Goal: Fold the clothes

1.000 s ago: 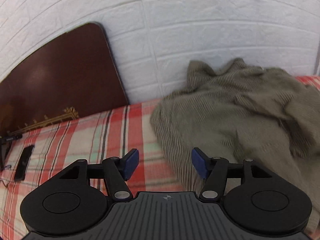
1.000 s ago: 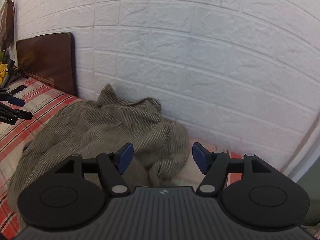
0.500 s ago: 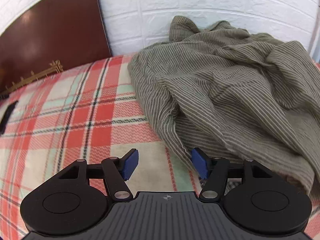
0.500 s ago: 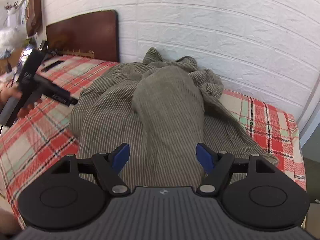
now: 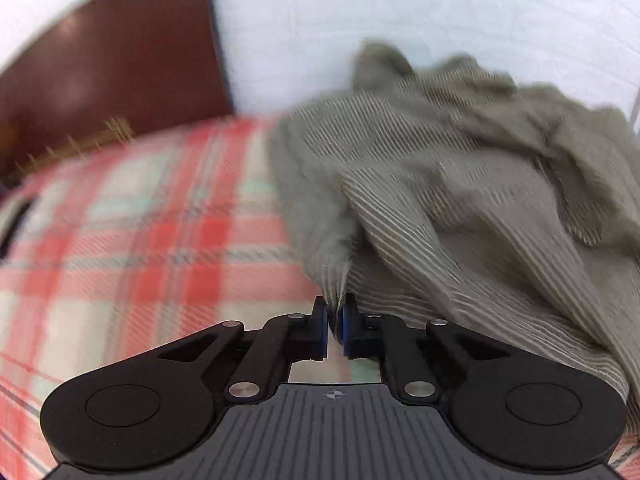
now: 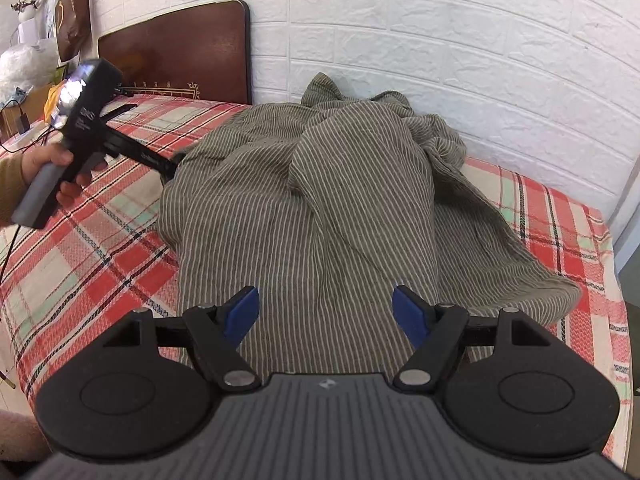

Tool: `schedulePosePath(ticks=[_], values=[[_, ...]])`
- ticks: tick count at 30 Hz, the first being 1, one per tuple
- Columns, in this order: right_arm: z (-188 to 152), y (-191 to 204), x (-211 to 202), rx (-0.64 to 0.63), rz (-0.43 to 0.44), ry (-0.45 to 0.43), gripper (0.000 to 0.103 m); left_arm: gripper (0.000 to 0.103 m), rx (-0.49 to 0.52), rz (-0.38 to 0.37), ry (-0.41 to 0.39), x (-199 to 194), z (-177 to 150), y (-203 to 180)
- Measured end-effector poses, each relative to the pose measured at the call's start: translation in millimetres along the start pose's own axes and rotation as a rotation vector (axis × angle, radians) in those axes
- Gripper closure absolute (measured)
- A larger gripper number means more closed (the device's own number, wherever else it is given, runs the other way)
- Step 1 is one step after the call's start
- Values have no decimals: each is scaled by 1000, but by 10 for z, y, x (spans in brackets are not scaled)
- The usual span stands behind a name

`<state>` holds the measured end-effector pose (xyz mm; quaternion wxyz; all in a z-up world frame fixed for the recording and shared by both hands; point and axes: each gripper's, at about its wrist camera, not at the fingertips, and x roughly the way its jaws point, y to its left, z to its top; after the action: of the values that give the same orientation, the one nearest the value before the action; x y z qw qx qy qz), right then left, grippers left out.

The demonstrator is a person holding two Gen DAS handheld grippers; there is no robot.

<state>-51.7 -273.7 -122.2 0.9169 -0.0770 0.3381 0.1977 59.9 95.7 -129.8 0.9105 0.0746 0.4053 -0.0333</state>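
A grey-green striped garment (image 5: pixel 460 184) lies crumpled on the red plaid bed sheet (image 5: pixel 140 240). In the blurred left wrist view my left gripper (image 5: pixel 335 306) is closing hard on a fold at the garment's left edge, the blue pads pinching the cloth. The right wrist view shows the same garment (image 6: pixel 320 200) heaped toward the wall. There, a person's hand (image 6: pixel 44 164) holds the left gripper (image 6: pixel 174 168) against the cloth's left edge. My right gripper (image 6: pixel 324 312) hovers over the garment's near part, jaws wide apart, with nothing pinched.
A dark wooden headboard (image 6: pixel 180 48) stands at the left against the white brick wall (image 6: pixel 440 40). Bags and clutter (image 6: pixel 24 68) sit beyond the bed's left end. The sheet (image 6: pixel 100 240) ends at the near edge and at the right end (image 6: pixel 612 280).
The left gripper went from wide open to shut on the garment's left edge. The right gripper swung from the wall side to above the near part of the garment and stayed open.
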Motion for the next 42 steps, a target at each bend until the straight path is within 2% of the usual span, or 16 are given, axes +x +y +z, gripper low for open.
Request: schedulePosePath(ticks=[5,10,12,13,15,17,18,21,26,31,35,38,42], values=[[-23,-15,-12,20,4,10,26,101,-6,153,-100,-240,458,416],[-31,56,6,19,29,4,26,100,-98,339,-187,-291,883,725],[-42,79,33,20,39,10,26,94,-143,378,-178,-224,915,804],[-47,90,47,20,44,13,26,85,-157,381,-157,-164,898,820],[-58,101,66,25,57,17,26,71,-119,350,-91,-23,773,739],[-64,122,81,31,73,23,26,48,-62,350,-59,32,575,610],[-69,141,87,33,81,27,26,45,-42,342,-51,25,466,561],[-84,208,114,27,100,38,25,43,-42,276,-8,-58,158,491],[-84,318,191,24,118,48,25,41,-104,106,37,-299,-250,332],[-62,434,221,23,137,48,25,36,-75,114,1,-303,-338,177],[-79,514,191,23,145,51,25,36,-108,100,21,-204,-312,179],[-82,566,231,38,166,68,23,36,-96,70,34,-185,-366,159],[-41,795,348,2,213,78,23,35,-73,77,37,-171,-434,142]])
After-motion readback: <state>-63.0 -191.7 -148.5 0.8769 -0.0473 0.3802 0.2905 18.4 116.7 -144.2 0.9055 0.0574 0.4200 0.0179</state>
